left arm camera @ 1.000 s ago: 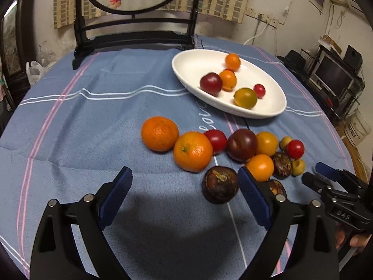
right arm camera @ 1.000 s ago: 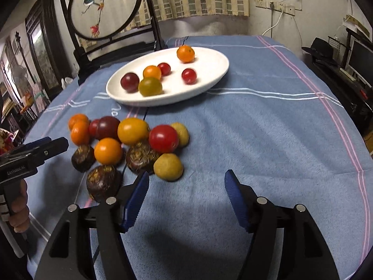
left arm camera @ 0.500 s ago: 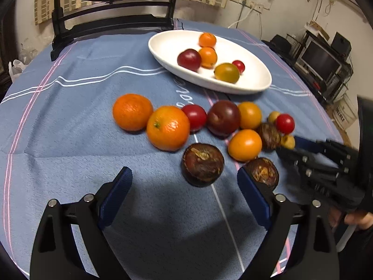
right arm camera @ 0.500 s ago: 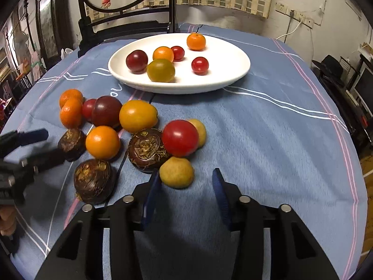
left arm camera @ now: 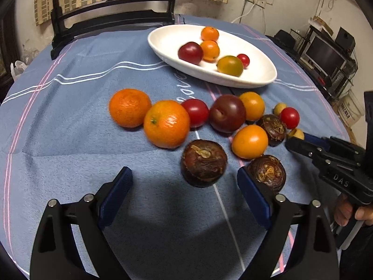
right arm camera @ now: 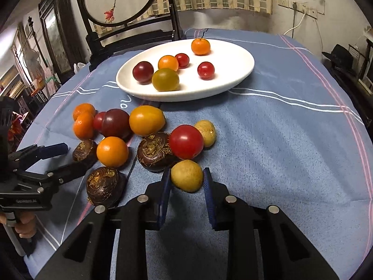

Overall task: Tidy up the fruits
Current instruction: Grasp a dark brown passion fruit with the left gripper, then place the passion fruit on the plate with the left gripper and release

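Observation:
A white oval plate (right arm camera: 235, 53) (left arm camera: 167, 39) holds several small tomatoes and oranges. Loose fruit lies on the blue cloth in front of it. My right gripper (right arm camera: 186, 177) is closed around a small yellow fruit (right arm camera: 186, 175) that rests on the cloth beside a red tomato (right arm camera: 185, 141) and a brown water chestnut (right arm camera: 153, 150). It also shows in the left wrist view (left arm camera: 297, 137). My left gripper (left arm camera: 184, 182) is open, with a brown water chestnut (left arm camera: 204, 162) just ahead between its pads. Another chestnut (left arm camera: 268, 172) touches its right pad.
Two oranges (left arm camera: 166, 123) (left arm camera: 129, 107), a dark plum (left arm camera: 227, 113) and orange tomatoes (left arm camera: 249, 141) sit in the loose cluster. A dark wooden screen stand (right arm camera: 130, 37) stands at the table's far edge. The table edge drops off at the right.
My right gripper has moved forward and narrowed around the yellow fruit. My left gripper has moved closer to the brown water chestnut and stays open.

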`<act>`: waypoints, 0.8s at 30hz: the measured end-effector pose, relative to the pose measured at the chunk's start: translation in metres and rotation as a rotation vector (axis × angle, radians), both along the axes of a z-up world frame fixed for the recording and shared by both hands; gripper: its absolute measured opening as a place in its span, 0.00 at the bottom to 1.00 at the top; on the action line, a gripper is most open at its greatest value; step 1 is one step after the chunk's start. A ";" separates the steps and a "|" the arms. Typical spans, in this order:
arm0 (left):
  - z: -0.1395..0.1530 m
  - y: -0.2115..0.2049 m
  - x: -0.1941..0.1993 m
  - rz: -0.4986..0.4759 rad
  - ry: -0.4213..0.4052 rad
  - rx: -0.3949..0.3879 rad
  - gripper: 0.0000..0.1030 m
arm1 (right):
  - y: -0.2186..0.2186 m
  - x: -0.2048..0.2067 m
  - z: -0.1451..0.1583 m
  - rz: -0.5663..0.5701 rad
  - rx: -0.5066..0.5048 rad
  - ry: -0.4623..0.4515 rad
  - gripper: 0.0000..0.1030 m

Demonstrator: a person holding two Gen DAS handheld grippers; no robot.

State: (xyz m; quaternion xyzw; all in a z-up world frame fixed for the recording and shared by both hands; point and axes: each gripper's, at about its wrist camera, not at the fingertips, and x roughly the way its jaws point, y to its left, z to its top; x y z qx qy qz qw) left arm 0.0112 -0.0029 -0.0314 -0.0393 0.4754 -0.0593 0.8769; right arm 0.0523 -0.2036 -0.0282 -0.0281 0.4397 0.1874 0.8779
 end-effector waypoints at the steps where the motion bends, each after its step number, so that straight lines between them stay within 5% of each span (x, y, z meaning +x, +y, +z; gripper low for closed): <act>1: -0.001 -0.002 0.001 -0.002 0.005 0.004 0.85 | 0.001 -0.002 0.000 0.005 -0.005 -0.004 0.27; 4: -0.001 -0.009 0.004 0.017 0.013 0.063 0.72 | 0.004 -0.006 0.004 0.028 -0.001 -0.014 0.27; 10: -0.001 -0.017 0.012 0.034 0.022 0.119 0.67 | 0.002 -0.015 0.014 0.049 0.021 -0.051 0.27; 13: 0.002 -0.028 0.011 -0.011 -0.013 0.118 0.40 | 0.003 -0.018 0.016 0.060 0.016 -0.062 0.27; 16: 0.001 -0.035 0.009 -0.006 -0.044 0.155 0.39 | 0.004 -0.021 0.018 0.071 0.012 -0.073 0.27; 24: 0.013 -0.028 -0.004 -0.023 -0.062 0.089 0.39 | 0.001 -0.019 0.019 0.066 0.052 -0.067 0.27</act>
